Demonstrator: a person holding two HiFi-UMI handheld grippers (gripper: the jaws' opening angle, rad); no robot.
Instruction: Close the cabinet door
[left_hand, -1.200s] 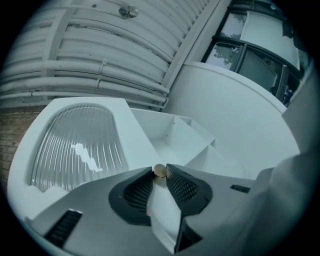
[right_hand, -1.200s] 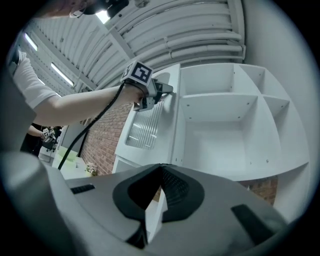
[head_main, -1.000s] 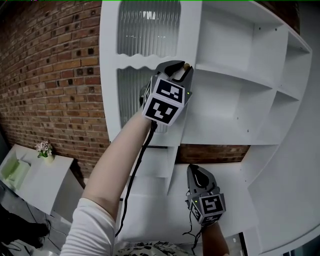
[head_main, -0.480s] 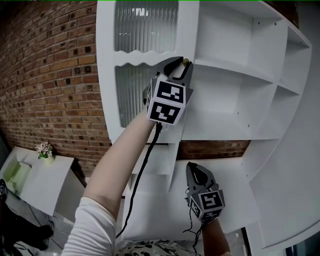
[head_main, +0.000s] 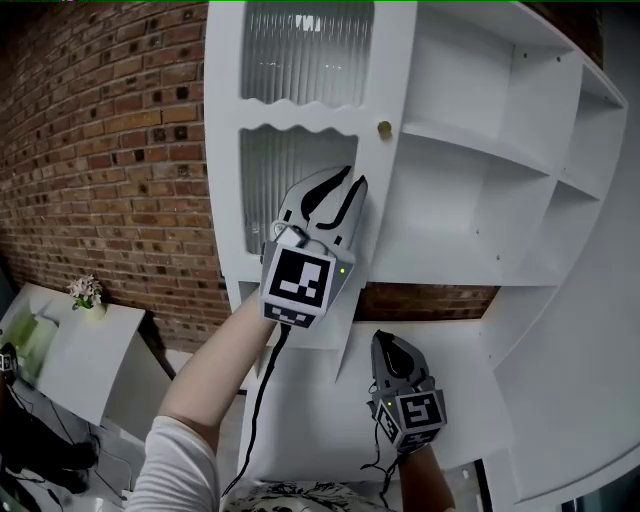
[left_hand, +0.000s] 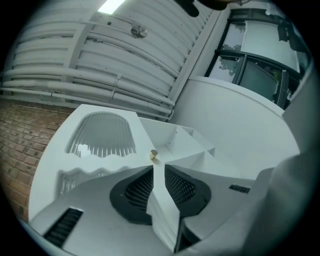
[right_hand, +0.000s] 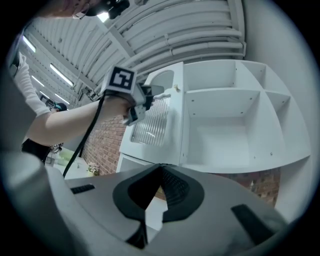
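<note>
The white cabinet door has two ribbed glass panes and a small brass knob near its right edge. It lies close against the cabinet front; I cannot tell if it is fully home. My left gripper is below the knob, in front of the door's right stile, and holds nothing. Its jaws are closing with nothing between the pads. In the left gripper view the knob sits just beyond that gripper, which points up at it. My right gripper hangs low and shut on nothing, facing the door.
Open white shelves fill the cabinet to the right of the door. A brick wall runs along the left. A low white unit with a small flower pot stands at the lower left. A white lower panel lies under the door.
My left gripper has come off the brass knob and dropped down along the door's right stile. The right gripper has stayed where it was.
</note>
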